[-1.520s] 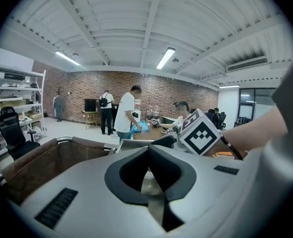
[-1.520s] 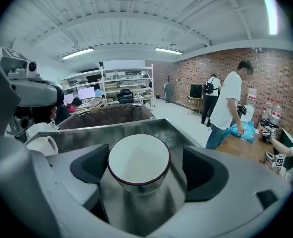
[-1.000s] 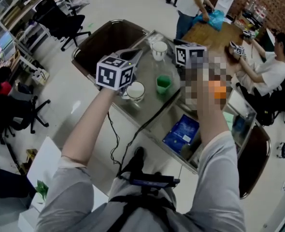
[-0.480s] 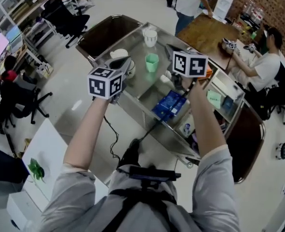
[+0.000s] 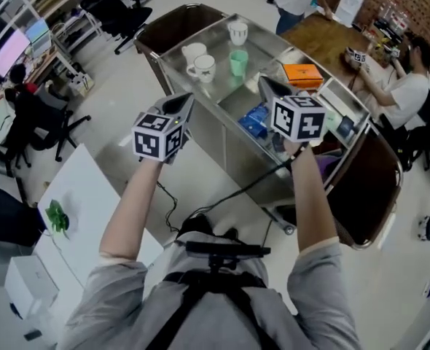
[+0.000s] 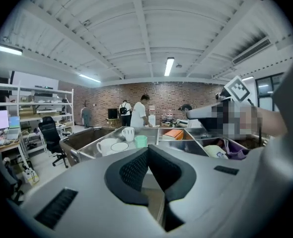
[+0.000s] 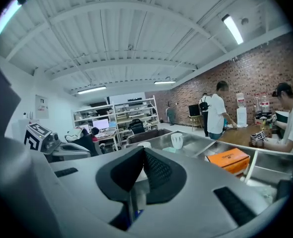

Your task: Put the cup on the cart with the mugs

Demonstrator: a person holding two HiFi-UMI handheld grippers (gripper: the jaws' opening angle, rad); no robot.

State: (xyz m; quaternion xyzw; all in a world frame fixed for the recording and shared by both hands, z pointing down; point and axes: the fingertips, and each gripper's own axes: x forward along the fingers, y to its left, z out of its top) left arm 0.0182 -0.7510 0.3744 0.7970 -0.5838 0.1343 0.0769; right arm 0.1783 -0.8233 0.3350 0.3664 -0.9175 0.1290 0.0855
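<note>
The green cup (image 5: 238,62) stands upright on the top tray of the stainless steel cart (image 5: 222,87), free of both grippers. Just to its left is a white mug (image 5: 202,67) with its handle towards the cart's front edge. A second white mug (image 5: 193,51) sits just behind that one, and a taller white cup (image 5: 237,33) stands farther back in the same tray. None of these four seems to hold anything, as far as the head view shows.

In the next compartment to the right lies an orange box (image 5: 302,73); its dark print is too small to read. Lower in the cart a blue packet (image 5: 255,120) lies flat, its lettering also unreadable.

The left gripper (image 6: 147,150) is held in front of the cart, well short of the cup, its two pads pressed together with nothing between them. The right gripper (image 7: 143,150) is held level beside it, its pads likewise together and empty. Each carries a cube of black-and-white square markers.
</note>
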